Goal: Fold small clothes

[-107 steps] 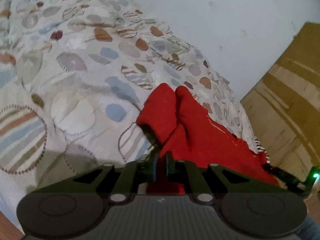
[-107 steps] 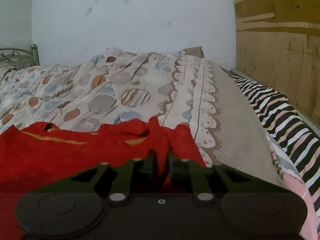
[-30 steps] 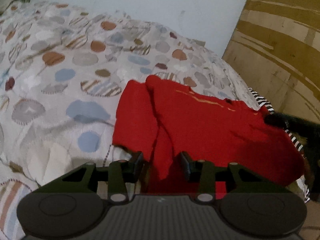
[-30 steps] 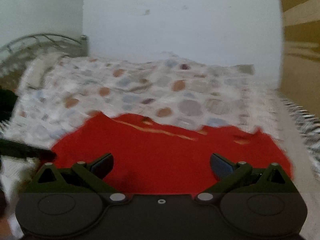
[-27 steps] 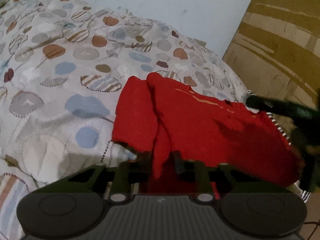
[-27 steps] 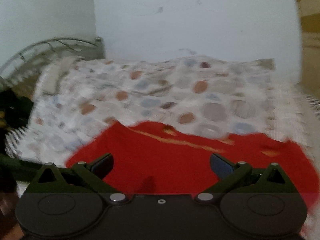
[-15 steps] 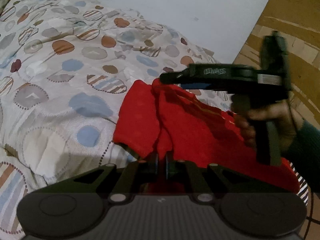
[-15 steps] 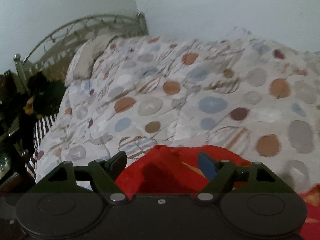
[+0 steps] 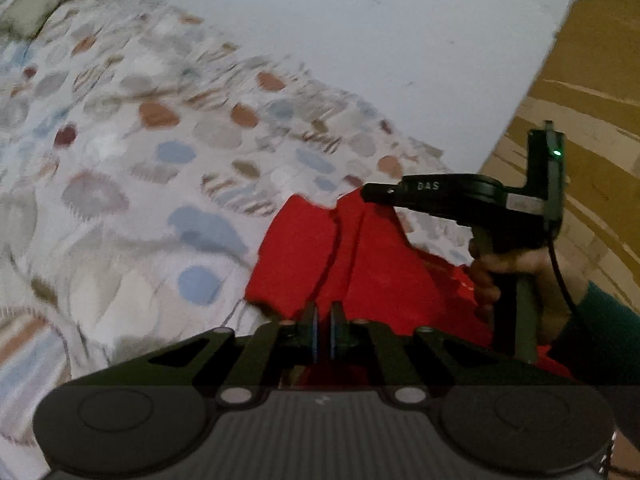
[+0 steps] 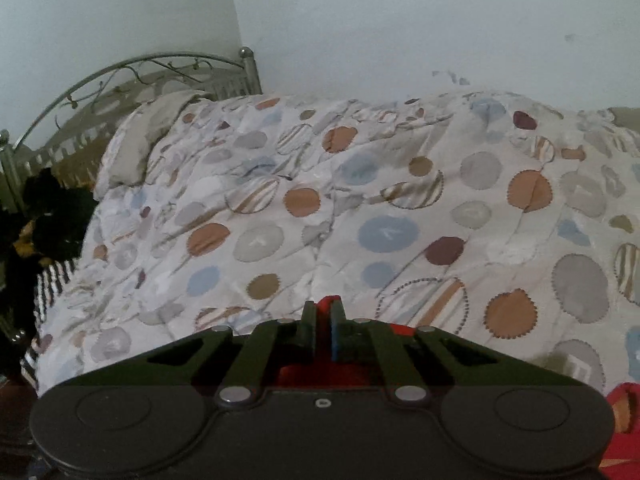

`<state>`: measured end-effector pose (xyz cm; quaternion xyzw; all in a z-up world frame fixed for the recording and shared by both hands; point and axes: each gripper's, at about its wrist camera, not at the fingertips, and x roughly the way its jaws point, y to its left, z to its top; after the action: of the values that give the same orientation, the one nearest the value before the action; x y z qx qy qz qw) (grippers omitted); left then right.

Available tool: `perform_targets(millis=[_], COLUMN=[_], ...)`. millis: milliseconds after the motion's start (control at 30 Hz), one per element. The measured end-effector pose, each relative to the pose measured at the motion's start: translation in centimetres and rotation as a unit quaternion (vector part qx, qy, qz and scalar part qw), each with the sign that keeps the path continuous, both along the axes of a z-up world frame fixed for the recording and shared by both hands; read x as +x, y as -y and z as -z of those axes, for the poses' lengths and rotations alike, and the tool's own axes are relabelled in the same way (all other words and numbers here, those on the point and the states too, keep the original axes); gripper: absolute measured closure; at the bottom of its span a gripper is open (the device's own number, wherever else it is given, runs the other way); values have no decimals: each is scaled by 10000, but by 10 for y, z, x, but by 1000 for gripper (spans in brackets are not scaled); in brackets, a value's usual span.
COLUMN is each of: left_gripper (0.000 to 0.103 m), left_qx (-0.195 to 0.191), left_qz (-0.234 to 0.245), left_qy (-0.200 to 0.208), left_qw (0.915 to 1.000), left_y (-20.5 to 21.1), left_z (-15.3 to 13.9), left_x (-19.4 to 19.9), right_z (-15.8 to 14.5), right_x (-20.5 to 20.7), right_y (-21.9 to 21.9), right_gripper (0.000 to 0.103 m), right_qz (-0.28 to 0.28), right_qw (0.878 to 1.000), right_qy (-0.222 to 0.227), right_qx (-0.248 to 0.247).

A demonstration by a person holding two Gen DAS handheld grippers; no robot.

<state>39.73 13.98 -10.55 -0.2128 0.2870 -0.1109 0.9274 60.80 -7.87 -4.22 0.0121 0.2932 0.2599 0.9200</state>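
Observation:
A red garment (image 9: 380, 264) lies on the spotted quilt (image 9: 160, 160), one sleeve folded over at its left side. My left gripper (image 9: 322, 312) is shut on the garment's near edge, with red cloth pinched between the pads. The right gripper (image 9: 366, 194), held by a person's hand (image 9: 516, 268), reaches across to the garment's far corner. In the right wrist view, the right gripper (image 10: 323, 308) has its jaws closing tight on a fold of red cloth that pokes up between the pads. More of the garment (image 10: 616, 458) shows at the lower right.
The quilt (image 10: 360, 200) covers the whole bed. A pillow (image 10: 152, 136) and a metal headboard (image 10: 132, 68) are at the far left. A dark pile (image 10: 44, 216) sits beside the bed. A wooden panel (image 9: 592, 80) stands to the right, with a pale wall (image 9: 400, 40) behind.
The left jaws closed on the garment's near edge. The right gripper swung left across the garment to its far corner and went from wide open to shut on the cloth.

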Motion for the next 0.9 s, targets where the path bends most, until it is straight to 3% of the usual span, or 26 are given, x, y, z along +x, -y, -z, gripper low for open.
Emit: perform_targets(millis=[133,300,333,367,433,500,567,667,900], left_gripper=[98,88,76,58,34,25,9,1,1], left_qx=[-273,-217,-206,-206,-217,-185,-135,-66,238], left_qz=[-103,-115,-118,-128,-227,-306,-336,-400,-342], left_qy=[-195,-189,-186,-187,-164,-100,-102,-104,-206], left_qw=[9994,9995,9995,9995,9994,9993,9993,9991,9989], left_y=[-6,-3,-3,-3,-4,-6,-6,-5,8], left_z=[9,6,5,3,-2,-7,-12,-18,-22], left_x=[2,-2,-3,-4,-8,-13,-17,-24,-43], right_z=[13,0,-6,-12,-23,-32,-35,-33,-3], right_x=[1,-8,-13,-20,-37,-61,-88,-134,-234], right_y=[-12,-3,3,10,28,49,71,97,114], right_gripper=[94,65,53,40,24,12,2,1,1], right_qz=[-47,59,108,181,356,567,825,1332,2108], right_qw=[9996,9996,9994,9991,9978,9956,9927,9841,9567], right_qy=[-35,37,105,188,357,497,563,680,1159], right_qx=[-269,-262,-304,-346,-435,-549,-670,-963,-1637])
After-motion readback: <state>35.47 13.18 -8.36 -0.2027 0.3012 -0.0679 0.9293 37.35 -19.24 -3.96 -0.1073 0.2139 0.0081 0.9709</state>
